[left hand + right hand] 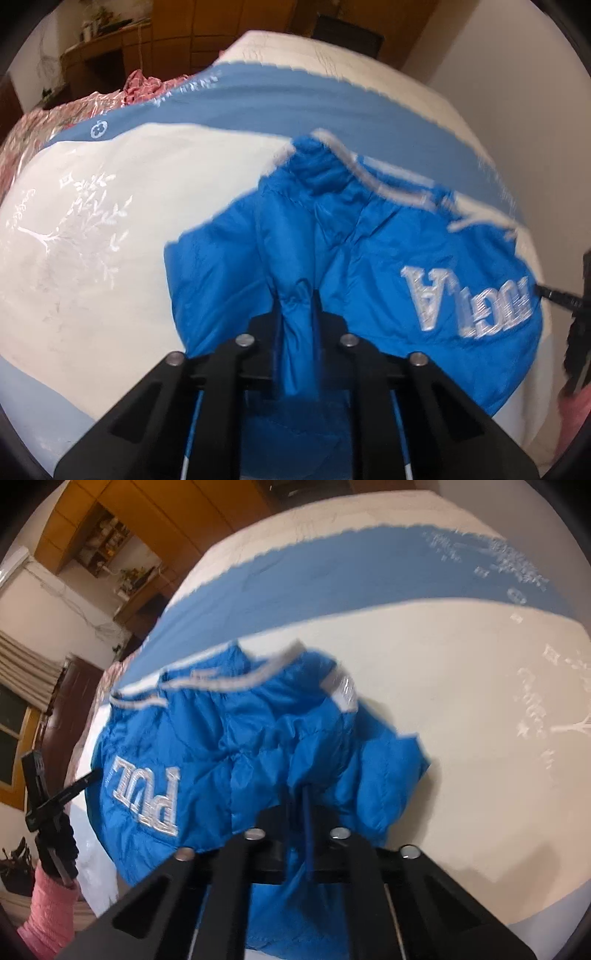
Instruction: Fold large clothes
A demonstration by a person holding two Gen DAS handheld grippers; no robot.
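Note:
A bright blue padded jacket (369,258) with white embroidered letters and grey-white trim hangs bunched above a bed. My left gripper (297,314) is shut on a fold of the jacket's fabric. In the right wrist view the same jacket (229,746) fills the middle, and my right gripper (295,805) is shut on its fabric, with a blue drawstring running down between the fingers. The right gripper's body shows at the right edge of the left wrist view (576,321). The left gripper's body and a pink sleeve show at the left of the right wrist view (51,812).
The bed (110,229) has a cream cover with a broad blue band (295,107) and white leaf embroidery. A pink patterned quilt (55,122) lies at its far left. Wooden cabinets (110,48) and a window (14,716) stand beyond.

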